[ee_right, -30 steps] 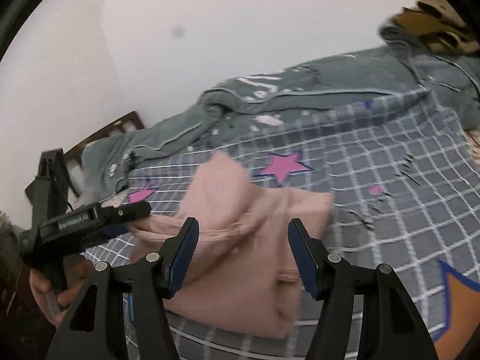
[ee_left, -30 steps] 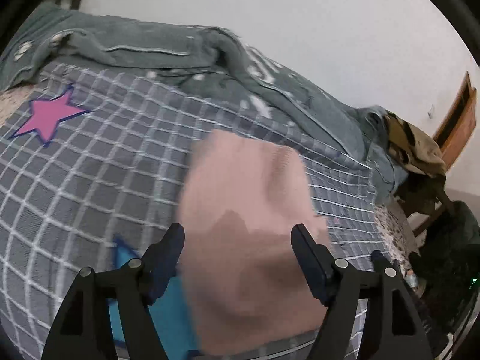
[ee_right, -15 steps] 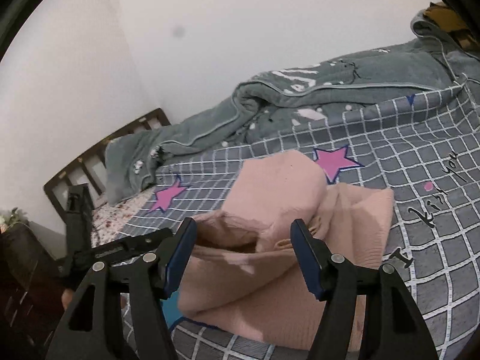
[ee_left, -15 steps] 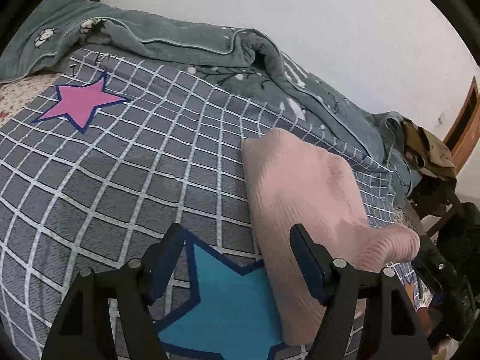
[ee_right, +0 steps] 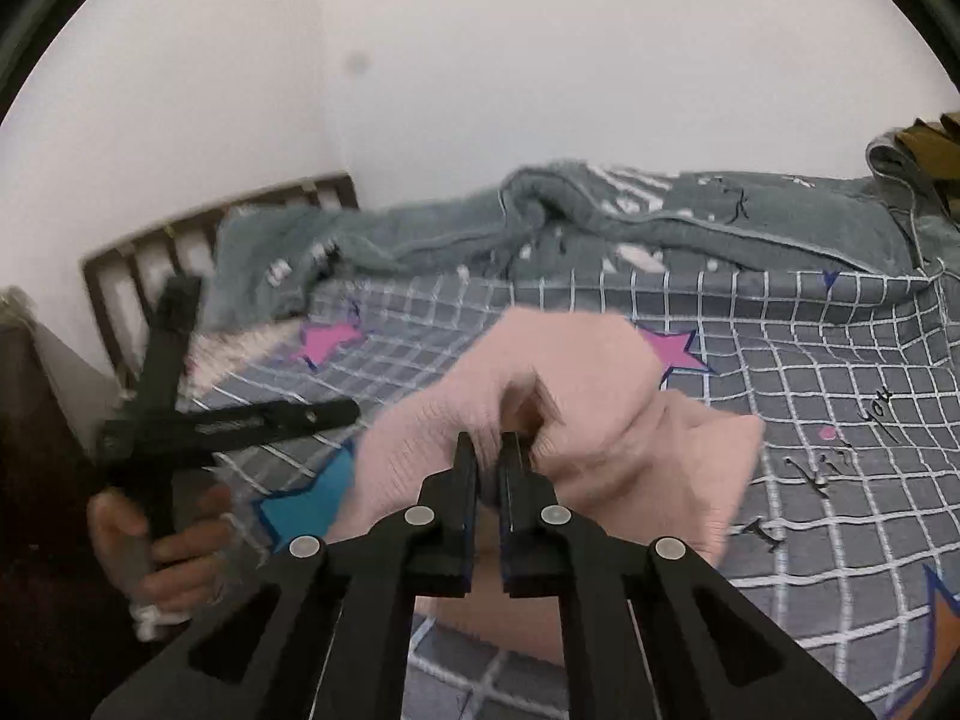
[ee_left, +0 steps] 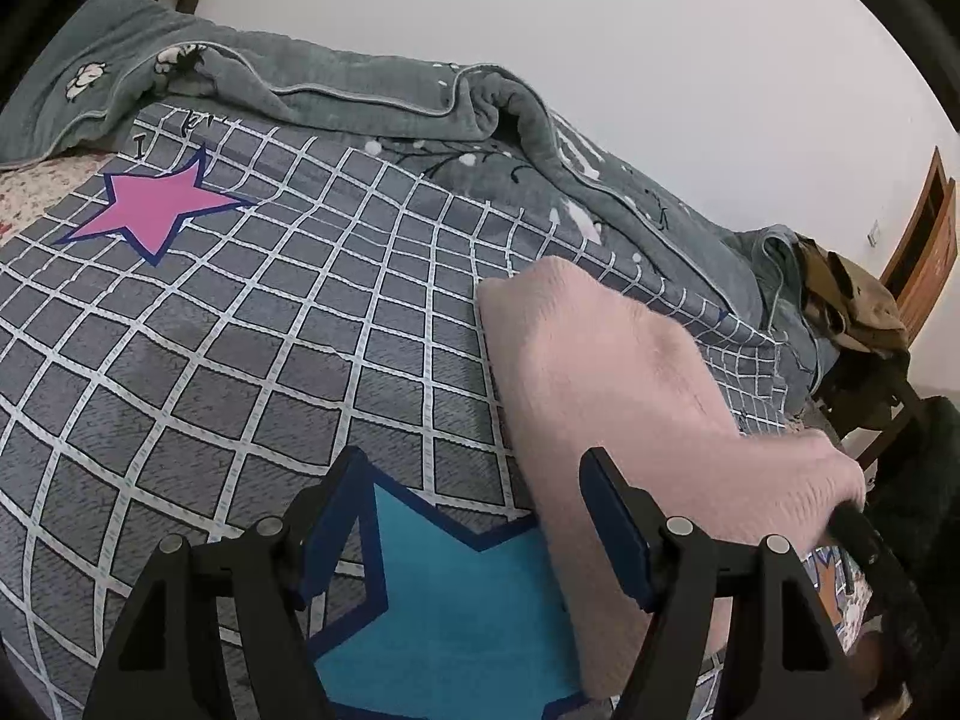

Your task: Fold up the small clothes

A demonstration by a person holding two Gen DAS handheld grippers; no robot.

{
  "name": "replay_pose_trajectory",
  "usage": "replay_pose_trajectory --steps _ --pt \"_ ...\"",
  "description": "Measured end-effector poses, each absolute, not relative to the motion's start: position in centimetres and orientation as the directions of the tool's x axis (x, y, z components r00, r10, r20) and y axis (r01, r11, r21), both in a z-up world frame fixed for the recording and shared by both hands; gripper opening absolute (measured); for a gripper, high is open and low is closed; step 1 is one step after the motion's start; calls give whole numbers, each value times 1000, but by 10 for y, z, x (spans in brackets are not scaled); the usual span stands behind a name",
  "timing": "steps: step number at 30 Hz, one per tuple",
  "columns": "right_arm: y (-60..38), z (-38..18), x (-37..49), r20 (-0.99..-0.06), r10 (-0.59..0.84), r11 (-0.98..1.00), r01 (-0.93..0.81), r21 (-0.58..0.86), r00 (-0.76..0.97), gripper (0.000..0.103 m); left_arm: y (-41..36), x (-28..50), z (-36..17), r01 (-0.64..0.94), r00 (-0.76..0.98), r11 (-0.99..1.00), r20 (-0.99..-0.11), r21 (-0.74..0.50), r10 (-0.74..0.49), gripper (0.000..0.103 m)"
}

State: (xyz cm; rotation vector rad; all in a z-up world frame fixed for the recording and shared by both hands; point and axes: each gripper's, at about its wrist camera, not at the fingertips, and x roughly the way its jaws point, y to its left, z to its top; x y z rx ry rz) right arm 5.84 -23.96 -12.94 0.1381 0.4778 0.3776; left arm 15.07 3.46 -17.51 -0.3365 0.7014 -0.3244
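Right gripper (ee_right: 487, 450): jaws, wide half a second earlier, now clamped on a raised edge of the pink knit garment (ee_right: 576, 420). Left gripper (ee_left: 474, 516): held wide, empty, beside the garment on the checked bedspread (ee_left: 270, 330). A fold is judged begun.

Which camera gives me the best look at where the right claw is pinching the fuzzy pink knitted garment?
The right wrist view: the right claw sits centred, shut on a bunched fold of the fuzzy pink knitted garment. The left wrist view shows the garment lying broadly on the bed, but the claw's tip is only a dark sliver at its far edge.
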Motion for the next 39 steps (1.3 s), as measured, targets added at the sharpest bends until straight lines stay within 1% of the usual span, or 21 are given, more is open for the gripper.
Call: replay_pose_trajectory --steps 2,5,6,7,8,9,10,11,13,14,18,22,24,25,26,27,28,30,34,36,39 --pt "-259 -133 53 -434 366 928 -286 240 823 6 35 148 -174 186 721 896 -564 -402 -403 71" --pt "-262 -156 60 -525 366 930 -279 241 768 7 33 146 -173 199 720 901 -566 -386 -402 71" --pt "-259 -162 61 -550 373 928 -284 242 748 11 32 146 -173 201 719 901 -567 -384 -402 71" --pt "-254 -166 61 -565 379 925 -296 236 733 12 32 145 -173 204 719 901 -566 -384 -404 71" --pt "-252 -165 59 -563 373 928 -300 222 737 16 32 145 -172 209 716 898 -564 -387 -410 71" --pt "-251 -162 57 -556 369 929 -304 209 745 31 32 145 -172 214 715 896 -563 -390 -416 71" --pt "-251 -156 55 -540 380 925 -315 213 751 40 31 145 -172 220 712 893 -561 -393 -422 71" --pt "-253 -150 54 -518 395 919 -324 226 759 56 30 146 -171 228 708 891 -561 -393 -428 71" --pt "-259 -136 56 -464 417 908 -331 258 781 68 27 148 -171 231 709 895 -564 -381 -423 71" --pt "-259 -132 62 -457 417 907 -326 268 786 68 25 150 -172 231 710 899 -567 -373 -418 71" --pt "-262 -133 103 -518 384 913 -231 336 765 68 19 155 -171 249 703 896 -567 -368 -428 71" --pt "-270 -158 143 -608 352 911 -110 399 712 68 13 154 -169 291 691 882 -556 -371 -462 71" --pt "-274 -171 150 -631 360 898 -72 434 688 66 9 154 -167 302 693 883 -553 -359 -462 71" --pt "-275 -177 151 -626 380 885 -69 461 681 64 7 154 -167 304 693 883 -552 -359 -463 71" --pt "-275 -180 152 -625 391 878 -70 474 676 57 6 155 -167 305 692 881 -551 -361 -466 71" --pt "-274 -182 152 -627 393 878 -70 474 673 45 5 155 -167 304 690 880 -552 -366 -468 71" --pt "-272 -182 151 -629 387 884 -78 460 674 36 5 155 -168 302 688 878 -553 -371 -471 71" --pt "-271 -180 147 -618 395 887 -109 448 680 26 4 155 -169 301 688 877 -552 -374 -471 71" --pt "-284 -165 133 -540 421 869 -153 471 729 23 3 152 -170 296 693 880 -550 -372 -466 71" --pt "-293 -154 122 -504 401 875 -157 457 765 23 3 150 -171 299 691 878 -549 -374 -470 71" --pt "-312 -152 113 -506 341 897 -113 428 792 23 0 148 -172 308 686 876 -552 -370 -474 71"
